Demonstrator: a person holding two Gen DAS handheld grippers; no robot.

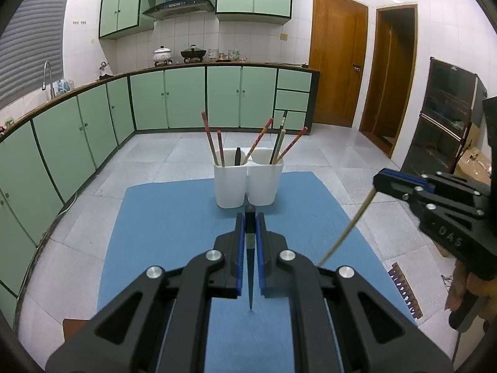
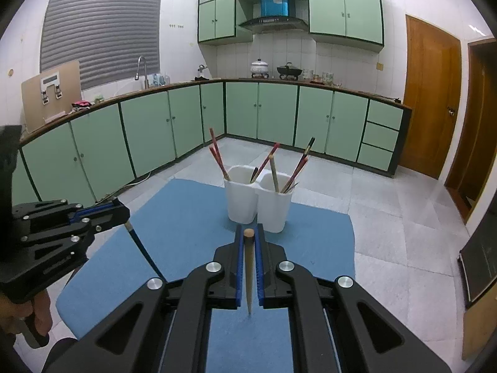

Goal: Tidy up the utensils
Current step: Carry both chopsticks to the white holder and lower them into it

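Note:
A white twin-cup holder stands at the far end of a blue mat. Several red, dark and pale chopsticks lean in both cups. My left gripper is shut on a dark blue chopstick whose tip slants down to the mat. My right gripper is shut on a pale bamboo chopstick, also tip down. Both grippers hover just short of the holder, left and right of each other.
Green floor cabinets run along the back and left under a counter with a sink tap and pots. Wooden doors and a dark cabinet stand at the right. A hand grips the left handle.

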